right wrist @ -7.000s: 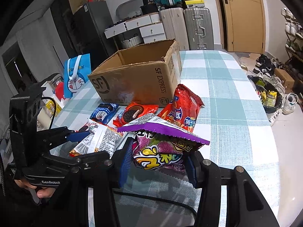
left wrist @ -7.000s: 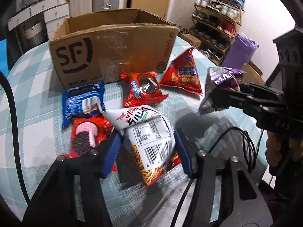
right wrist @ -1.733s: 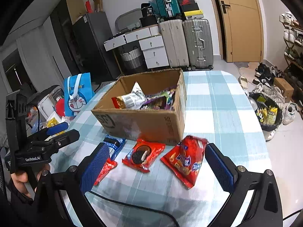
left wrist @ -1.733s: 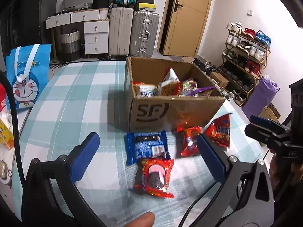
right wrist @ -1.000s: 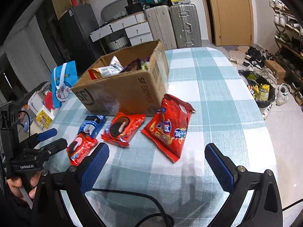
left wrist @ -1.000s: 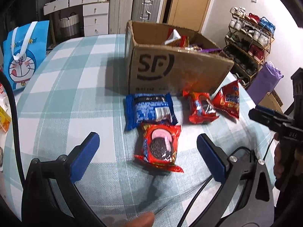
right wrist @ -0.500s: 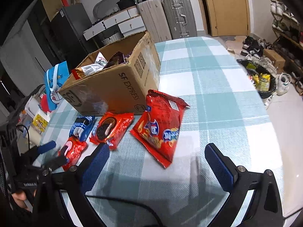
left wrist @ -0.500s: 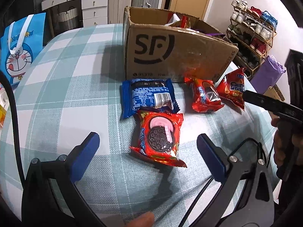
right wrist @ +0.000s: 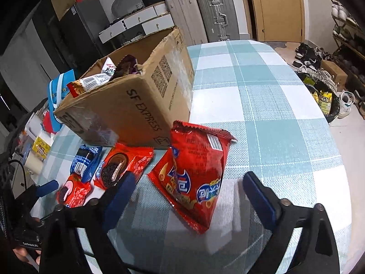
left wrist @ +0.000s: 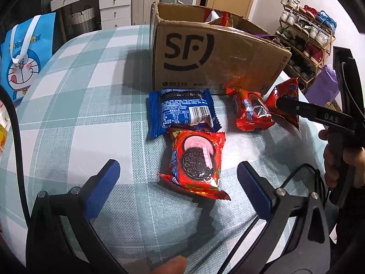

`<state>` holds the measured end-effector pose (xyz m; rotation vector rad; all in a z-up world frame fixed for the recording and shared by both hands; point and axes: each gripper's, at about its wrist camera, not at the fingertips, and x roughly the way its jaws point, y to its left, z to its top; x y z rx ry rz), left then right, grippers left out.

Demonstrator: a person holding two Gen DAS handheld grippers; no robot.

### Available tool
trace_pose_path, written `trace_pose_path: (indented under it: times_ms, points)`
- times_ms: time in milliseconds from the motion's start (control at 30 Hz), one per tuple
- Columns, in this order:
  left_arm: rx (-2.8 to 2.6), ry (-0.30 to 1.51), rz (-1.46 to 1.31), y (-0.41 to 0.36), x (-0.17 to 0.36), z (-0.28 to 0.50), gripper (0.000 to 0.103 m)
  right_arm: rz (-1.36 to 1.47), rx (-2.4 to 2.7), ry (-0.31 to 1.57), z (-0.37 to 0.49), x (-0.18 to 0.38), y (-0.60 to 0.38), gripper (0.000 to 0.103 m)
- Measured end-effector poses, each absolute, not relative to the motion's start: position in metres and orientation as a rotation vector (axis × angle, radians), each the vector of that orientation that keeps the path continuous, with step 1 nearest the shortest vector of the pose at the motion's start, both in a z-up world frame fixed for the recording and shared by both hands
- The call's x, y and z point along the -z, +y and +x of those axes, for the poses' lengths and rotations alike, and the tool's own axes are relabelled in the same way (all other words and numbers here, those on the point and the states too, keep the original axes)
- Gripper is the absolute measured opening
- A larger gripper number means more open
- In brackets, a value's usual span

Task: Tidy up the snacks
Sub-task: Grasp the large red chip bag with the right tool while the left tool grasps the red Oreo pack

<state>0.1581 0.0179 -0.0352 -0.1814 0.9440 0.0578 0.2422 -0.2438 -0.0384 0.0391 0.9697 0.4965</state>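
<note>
Jaws of the right gripper (right wrist: 186,190) have just been closing around the red bag (right wrist: 194,173), not yet touching. The left gripper (left wrist: 178,178) gapes over the cookie pack (left wrist: 196,159). Both belong in the box (right wrist: 141,100).

Your cardboard box (left wrist: 219,54) hides most of its contents — only the packet tops (right wrist: 107,73) clear the rim. The red cookie pack (left wrist: 196,159) covers the blue pack's (left wrist: 180,111) near edge, and your right gripper's finger (right wrist: 118,196) is motion-blurred.

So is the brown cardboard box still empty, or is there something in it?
Not empty. The brown cardboard box stands open-topped, with a white noodle-snack packet and a purple packet poking above its rim.
</note>
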Motion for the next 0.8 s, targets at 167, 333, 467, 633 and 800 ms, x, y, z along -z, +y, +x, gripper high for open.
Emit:
trace_pose_path:
  times_ms: [167, 333, 467, 633, 800]
  points:
    - [-0.058, 0.947, -0.179, 0.019, 0.036, 0.160, 0.102, 0.032, -0.495, 0.963, 0.249, 0.041, -0.240, 0.080]
    - [-0.060, 0.944, -0.170, 0.019, 0.036, 0.160, 0.102, 0.048, -0.504, 0.936, 0.248, 0.040, -0.242, 0.050]
    - [-0.059, 0.942, -0.168, 0.018, 0.035, 0.160, 0.102, 0.065, -0.524, 0.900, 0.240, 0.032, -0.250, 0.039]
    - [-0.053, 0.939, -0.166, 0.016, 0.033, 0.158, 0.102, 0.079, -0.543, 0.861, 0.221, 0.021, -0.258, 0.039]
    - [-0.035, 0.940, -0.173, 0.015, 0.031, 0.157, 0.102, 0.111, -0.578, 0.804, 0.193, 0.003, -0.270, 0.039]
